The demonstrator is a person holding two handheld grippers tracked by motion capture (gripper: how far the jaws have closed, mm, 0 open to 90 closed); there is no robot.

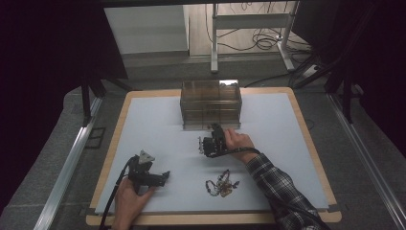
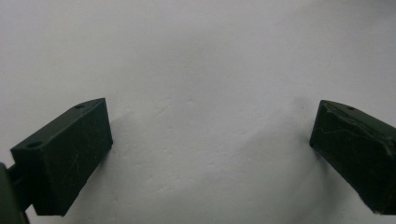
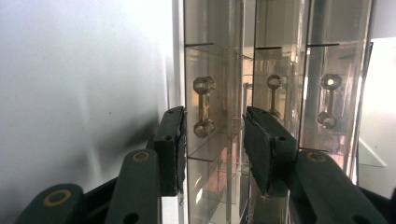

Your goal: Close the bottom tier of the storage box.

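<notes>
Right tool (image 3: 215, 149) parted around clear acrylic drawer box's (image 1: 210, 104) knobbed handle (image 3: 204, 107); left tool (image 2: 210, 154) wide open over matte white desk (image 2: 201, 60).

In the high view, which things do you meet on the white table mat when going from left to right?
Left black hand-held gripper → right black hand-held gripper → tangled pile of dark jewellery chains. The smoky transparent plastic drawer box stands farther back.

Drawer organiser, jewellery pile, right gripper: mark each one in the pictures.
Drawer organiser (image 1: 210, 103): high view, on its clear front wall.
Jewellery pile (image 1: 221, 184): high view, on the middle of the tangle.
Right gripper (image 3: 215, 144): right gripper view, midway between its fingertips, in front of a drawer handle.
</notes>
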